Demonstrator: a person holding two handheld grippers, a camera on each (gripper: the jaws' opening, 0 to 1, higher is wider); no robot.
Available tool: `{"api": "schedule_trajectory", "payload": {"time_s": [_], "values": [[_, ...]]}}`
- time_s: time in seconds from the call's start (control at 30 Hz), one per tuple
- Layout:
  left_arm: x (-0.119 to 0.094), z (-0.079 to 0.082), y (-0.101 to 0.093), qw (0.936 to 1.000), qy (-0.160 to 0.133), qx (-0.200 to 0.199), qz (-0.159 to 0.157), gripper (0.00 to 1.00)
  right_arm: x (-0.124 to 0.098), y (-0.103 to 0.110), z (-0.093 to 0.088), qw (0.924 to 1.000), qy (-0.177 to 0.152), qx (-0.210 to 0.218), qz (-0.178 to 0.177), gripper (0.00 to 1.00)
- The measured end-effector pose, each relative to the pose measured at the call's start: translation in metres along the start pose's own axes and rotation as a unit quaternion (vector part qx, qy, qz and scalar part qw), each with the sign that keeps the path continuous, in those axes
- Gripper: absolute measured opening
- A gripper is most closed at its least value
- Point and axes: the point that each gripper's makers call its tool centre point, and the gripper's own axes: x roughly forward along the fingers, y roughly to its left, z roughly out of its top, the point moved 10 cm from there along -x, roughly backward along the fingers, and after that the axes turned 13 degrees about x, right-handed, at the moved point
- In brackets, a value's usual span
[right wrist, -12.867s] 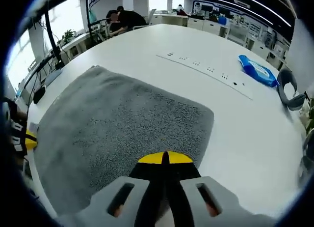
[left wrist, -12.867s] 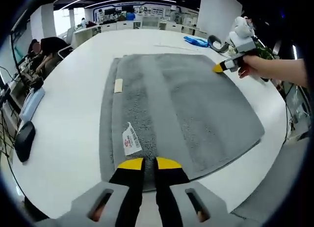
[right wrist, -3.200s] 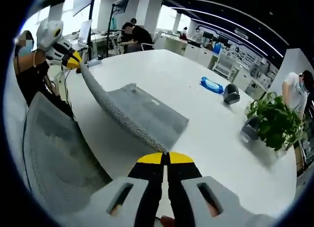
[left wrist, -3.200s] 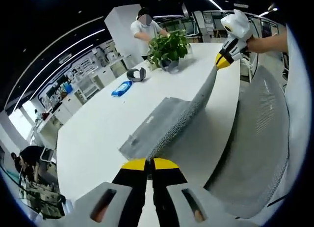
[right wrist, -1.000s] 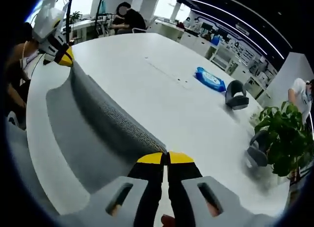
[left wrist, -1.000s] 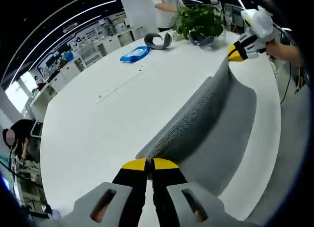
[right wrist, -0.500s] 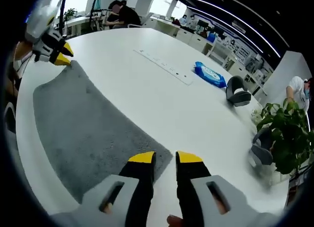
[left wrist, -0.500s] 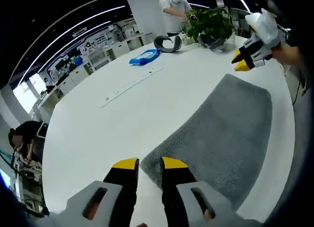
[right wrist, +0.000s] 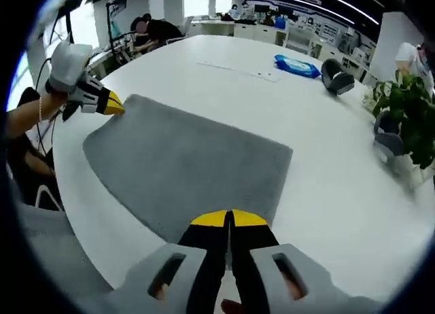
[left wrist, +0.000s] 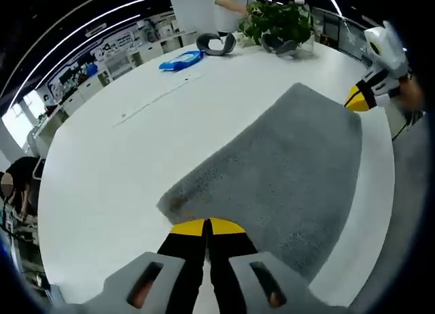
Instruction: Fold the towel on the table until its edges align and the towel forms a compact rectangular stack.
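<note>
The grey towel [left wrist: 279, 164] lies flat on the white table [left wrist: 115, 158], folded into a narrower rectangle. My left gripper [left wrist: 204, 225] is shut at the towel's near short end, its yellow tips resting on the cloth by the corner. In the right gripper view the towel [right wrist: 183, 164] spreads out ahead, and my right gripper [right wrist: 228, 220] is shut on its near edge. Each gripper also appears in the other's view at the far end of the towel: the right gripper [left wrist: 358, 98] held in a hand, and the left gripper [right wrist: 111, 103] at the far left corner.
A blue packet [left wrist: 178, 60] and black headphones [left wrist: 216, 43] lie at the table's far side, beside a potted plant [left wrist: 275, 22]. A strip of sockets [right wrist: 238, 69] runs across the table. People stand and sit at desks beyond. The table edge [right wrist: 88, 212] curves close beside the towel.
Half a second ago both grippers stood open above the dropped fold. Both have since moved back to the towel's short ends and shut there; the towel lies flat.
</note>
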Motion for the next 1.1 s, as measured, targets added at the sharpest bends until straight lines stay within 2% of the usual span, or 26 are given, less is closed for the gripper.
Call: {"api": "schedule_trajectory", "payload": {"time_s": [0.03, 0.07, 0.1, 0.13, 0.23, 0.33, 0.5, 0.57, 0.67, 0.83, 1.0, 1.1], "values": [[0.003, -0.002, -0.003, 0.9999, 0.007, 0.008, -0.002, 0.00, 0.001, 0.000, -0.003, 0.9999, 0.010, 0.001, 0.000, 0.00], [0.004, -0.002, -0.007, 0.9992, -0.020, 0.024, 0.026, 0.00, 0.004, 0.000, -0.007, 0.9998, 0.022, 0.001, 0.000, 0.00], [0.002, -0.002, -0.008, 0.9970, -0.027, 0.061, 0.038, 0.00, 0.005, -0.001, -0.008, 0.9995, 0.030, -0.003, -0.002, 0.00], [0.001, -0.003, -0.010, 0.9964, -0.027, 0.065, 0.047, 0.00, 0.007, -0.002, -0.010, 0.9993, 0.036, -0.006, -0.004, 0.00], [0.001, -0.006, -0.012, 0.9958, -0.035, 0.067, 0.051, 0.00, 0.013, -0.003, -0.014, 0.9976, 0.067, -0.015, 0.001, 0.00], [0.001, -0.004, -0.009, 0.9972, -0.029, 0.055, 0.040, 0.00, 0.019, 0.000, -0.015, 0.9969, 0.074, -0.026, -0.004, 0.00], [0.003, 0.003, -0.005, 0.9991, 0.002, 0.036, 0.020, 0.00, 0.022, 0.001, -0.008, 0.9887, 0.113, -0.099, 0.000, 0.00], [0.004, 0.004, -0.003, 0.9994, 0.010, 0.029, 0.014, 0.00, 0.022, 0.000, -0.007, 0.9885, 0.116, -0.098, 0.005, 0.00], [0.004, 0.007, -0.003, 0.9993, 0.023, 0.027, 0.010, 0.00, 0.023, -0.005, -0.005, 0.9896, 0.128, -0.063, 0.019, 0.00], [0.004, 0.008, -0.002, 0.9993, 0.035, 0.012, 0.005, 0.00, 0.022, -0.005, -0.006, 0.9884, 0.124, -0.081, 0.032, 0.00], [0.003, 0.006, -0.004, 0.9996, 0.027, 0.004, 0.011, 0.00, 0.021, -0.002, -0.010, 0.9878, 0.114, -0.104, 0.021, 0.00], [0.003, 0.007, -0.008, 0.9993, 0.035, 0.012, 0.006, 0.00, 0.022, -0.002, -0.008, 0.9880, 0.116, -0.100, 0.016, 0.00]]}}
